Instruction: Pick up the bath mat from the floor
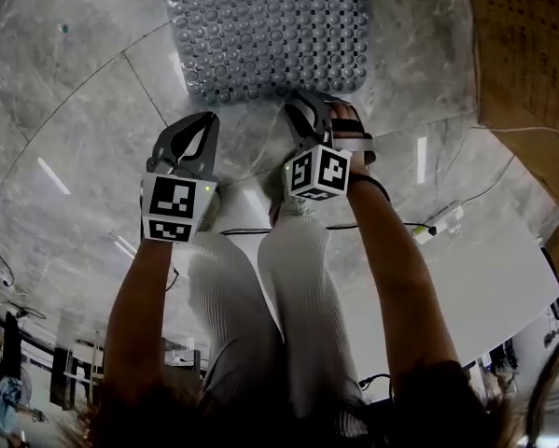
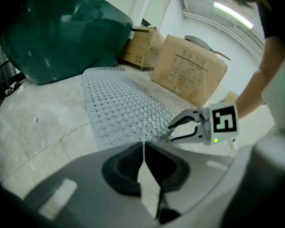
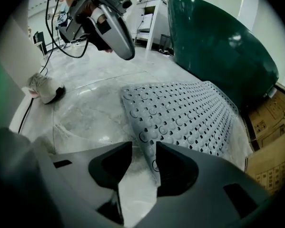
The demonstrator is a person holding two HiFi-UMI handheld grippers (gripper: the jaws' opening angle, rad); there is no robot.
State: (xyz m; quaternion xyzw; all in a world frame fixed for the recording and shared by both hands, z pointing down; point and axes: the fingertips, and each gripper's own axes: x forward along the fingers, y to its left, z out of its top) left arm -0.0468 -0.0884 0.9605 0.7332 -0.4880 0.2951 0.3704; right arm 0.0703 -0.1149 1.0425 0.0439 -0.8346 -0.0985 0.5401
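Note:
The grey bath mat (image 1: pixel 270 31), studded and full of holes, lies flat on the marble floor (image 1: pixel 83 138). My right gripper (image 1: pixel 302 103) points down at the mat's near edge. In the right gripper view its jaws (image 3: pixel 143 146) stand open, and the mat's (image 3: pixel 190 113) near edge shows in the gap without being pinched. My left gripper (image 1: pixel 204 121) hangs over bare floor just short of the mat's near left corner. Its jaws (image 2: pixel 143 145) meet at the tips with nothing between them. The left gripper view shows the mat (image 2: pixel 118 103) ahead and the right gripper (image 2: pixel 173 129) at its edge.
A dark green tub (image 3: pixel 218 46) stands beyond the mat. Cardboard boxes (image 2: pixel 190 68) stand to its right. A shoe (image 3: pixel 44 87) and cables (image 1: pixel 447 217) lie on the floor. The person's legs in white trousers (image 1: pixel 279 297) fill the space below the grippers.

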